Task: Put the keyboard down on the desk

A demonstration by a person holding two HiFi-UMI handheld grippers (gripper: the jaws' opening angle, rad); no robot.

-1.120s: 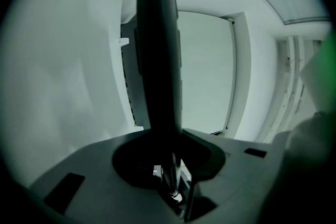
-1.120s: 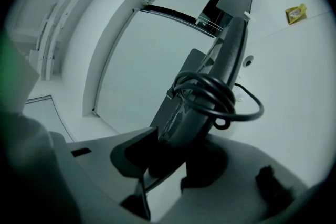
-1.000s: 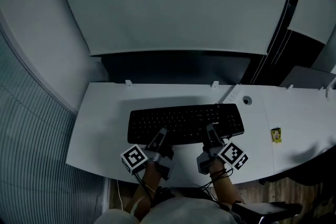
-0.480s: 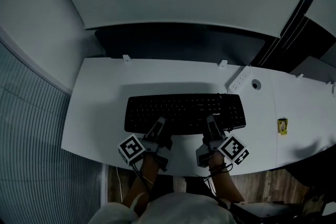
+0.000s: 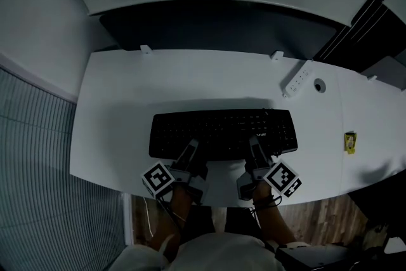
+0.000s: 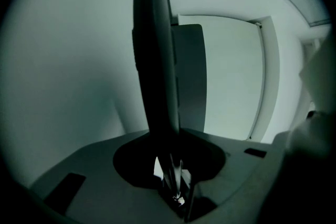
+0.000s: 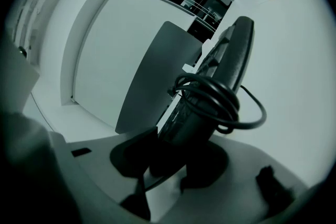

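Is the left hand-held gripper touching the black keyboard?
Touching. In the left gripper view, the left hand-held gripper has its jaws pinched on the edge of the keyboard.

We are looking at a black keyboard (image 5: 223, 134) against a plain white desk (image 5: 127, 92). At the keyboard's near edge we are seeing the left gripper (image 5: 192, 149) and the right gripper (image 5: 254, 145), both grey, each carrying a cube patterned with black squares on white. A black cable (image 7: 223, 98) is looping round the keyboard. Right of the keyboard, a white power strip (image 5: 298, 80) and a small yellow item (image 5: 350, 141) are showing. Left of the keyboard we are seeing a grey ribbed panel (image 5: 38, 174), and nearer us than the keyboard, brown wood-grain floor (image 5: 323, 225).
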